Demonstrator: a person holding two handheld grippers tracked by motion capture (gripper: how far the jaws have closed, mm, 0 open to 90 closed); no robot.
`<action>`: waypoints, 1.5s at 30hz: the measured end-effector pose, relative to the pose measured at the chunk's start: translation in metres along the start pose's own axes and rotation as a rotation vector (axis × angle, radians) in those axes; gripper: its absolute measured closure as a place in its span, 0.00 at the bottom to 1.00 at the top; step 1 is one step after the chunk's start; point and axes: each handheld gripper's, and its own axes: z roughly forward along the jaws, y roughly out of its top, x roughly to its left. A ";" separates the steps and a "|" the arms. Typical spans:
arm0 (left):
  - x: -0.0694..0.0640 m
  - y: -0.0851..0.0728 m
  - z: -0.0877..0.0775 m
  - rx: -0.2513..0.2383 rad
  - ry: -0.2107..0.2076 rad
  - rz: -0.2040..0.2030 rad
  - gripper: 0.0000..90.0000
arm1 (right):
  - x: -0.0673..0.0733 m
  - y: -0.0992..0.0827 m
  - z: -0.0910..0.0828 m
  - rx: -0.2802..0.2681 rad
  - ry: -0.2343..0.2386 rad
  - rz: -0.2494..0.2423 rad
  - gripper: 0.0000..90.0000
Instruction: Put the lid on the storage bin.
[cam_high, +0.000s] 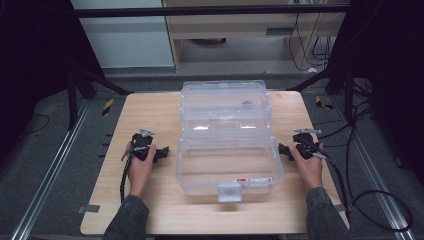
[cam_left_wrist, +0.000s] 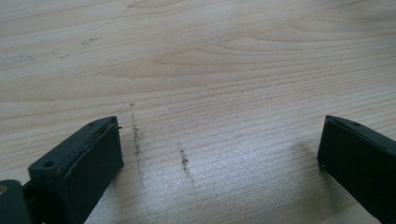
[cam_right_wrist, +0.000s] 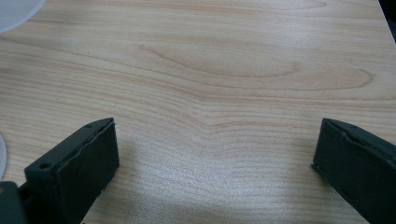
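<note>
Wooden table (cam_high: 150, 107), open clear plastic case (cam_high: 227, 137) between both spread hand-held grippers

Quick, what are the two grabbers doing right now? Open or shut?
Left gripper: open, holding nothing, above bare table.
Right gripper: open, holding nothing, beside the clear plastic box.

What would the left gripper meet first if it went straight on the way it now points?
Probably the clear plastic box: the left gripper, jaws open and empty, points across the bare table toward its near wall. How steeply it tilts tableward is unclear.
</note>
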 end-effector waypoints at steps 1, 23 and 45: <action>0.000 0.000 0.000 0.000 0.000 0.000 0.00 | 0.000 0.000 0.000 -0.002 -0.002 -0.001 0.01; -0.015 0.008 -0.058 -0.081 -0.049 0.155 0.05 | 0.001 -0.002 -0.070 -0.115 -0.039 -0.204 0.13; -0.047 0.051 -0.159 -0.125 -0.191 0.347 0.04 | 0.025 0.086 -0.178 -0.069 0.068 -0.601 0.22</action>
